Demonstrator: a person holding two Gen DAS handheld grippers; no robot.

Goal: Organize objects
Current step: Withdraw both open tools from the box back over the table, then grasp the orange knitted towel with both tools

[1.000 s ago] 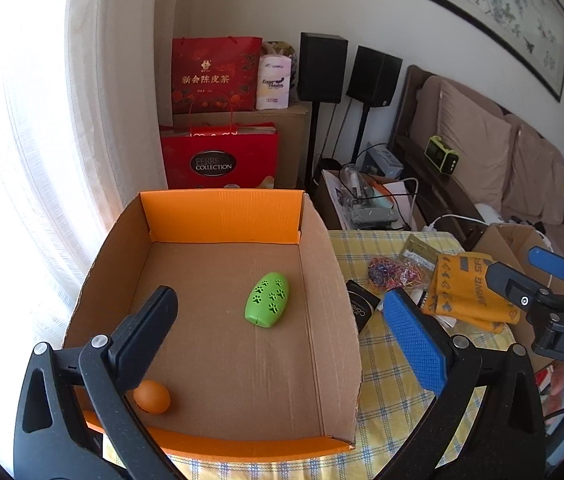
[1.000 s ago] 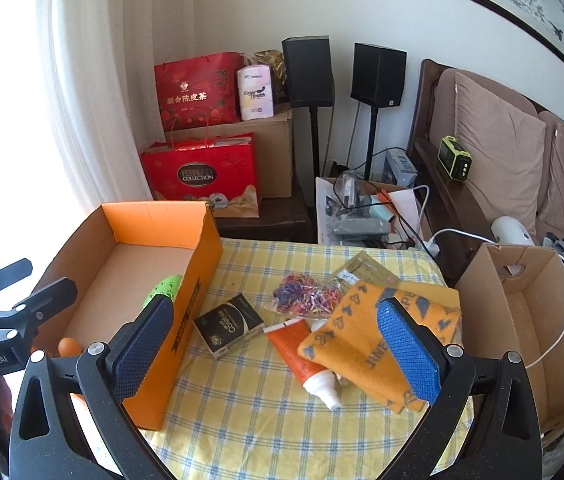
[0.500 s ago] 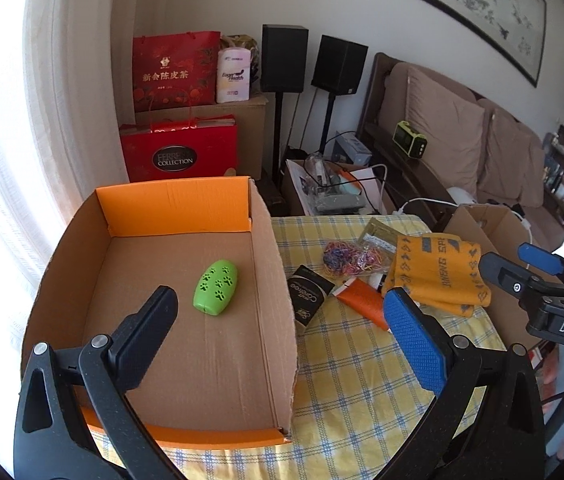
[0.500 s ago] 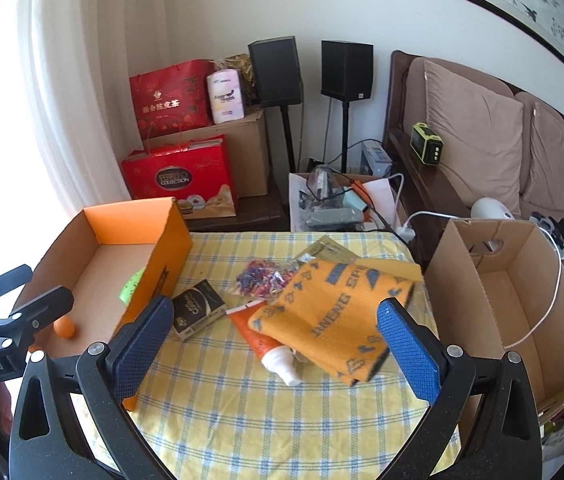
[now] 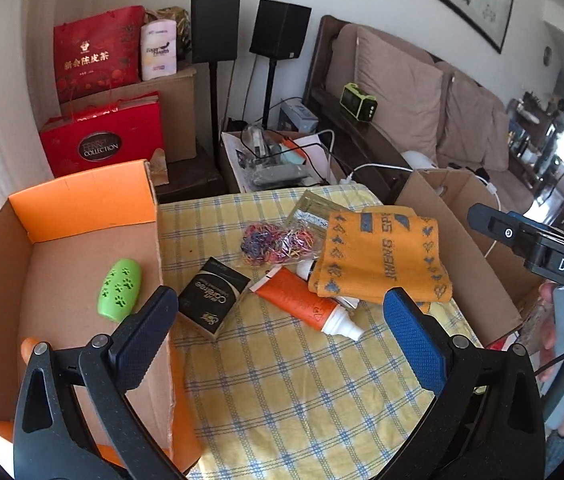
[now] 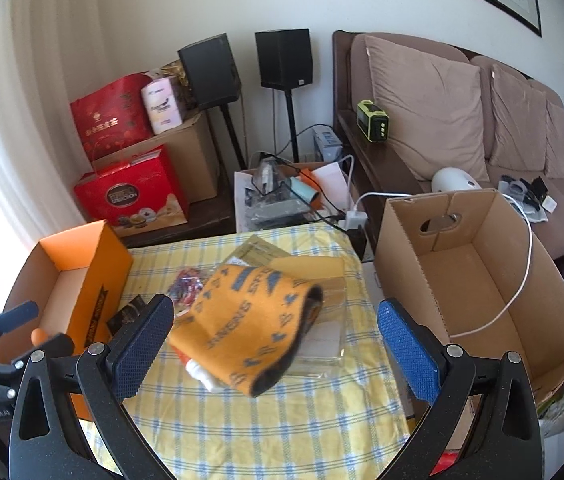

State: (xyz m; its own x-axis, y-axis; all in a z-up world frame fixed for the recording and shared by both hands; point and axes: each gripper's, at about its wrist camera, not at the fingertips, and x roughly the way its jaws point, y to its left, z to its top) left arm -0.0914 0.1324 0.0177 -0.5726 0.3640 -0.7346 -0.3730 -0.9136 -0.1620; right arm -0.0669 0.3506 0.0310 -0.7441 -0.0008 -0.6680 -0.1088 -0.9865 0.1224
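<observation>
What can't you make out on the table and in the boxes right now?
- Orange ball: left wrist view, mostly hidden behind the left gripper.
- Tube: right wrist view, only its white cap shows under the orange cloth.
- Cloth lettering: right wrist view, blurred.
- Black box: right wrist view, half hidden by the right gripper.
- Brown box floor: left wrist view, hidden by its near wall.

Cloth, cardboard and plastic on a checked table

The yellow checked woven tablecloth (image 5: 282, 380) looks matt; the orange knitted cloth (image 5: 381, 256) is soft and fuzzy. The orange-lined corrugated cardboard box (image 5: 82, 208) is dull and fibrous, the green moulded plastic toy (image 5: 118, 290) smooth, the orange plastic tube (image 5: 301, 304) slightly glossy, the black carton (image 5: 212, 300) satin.
</observation>
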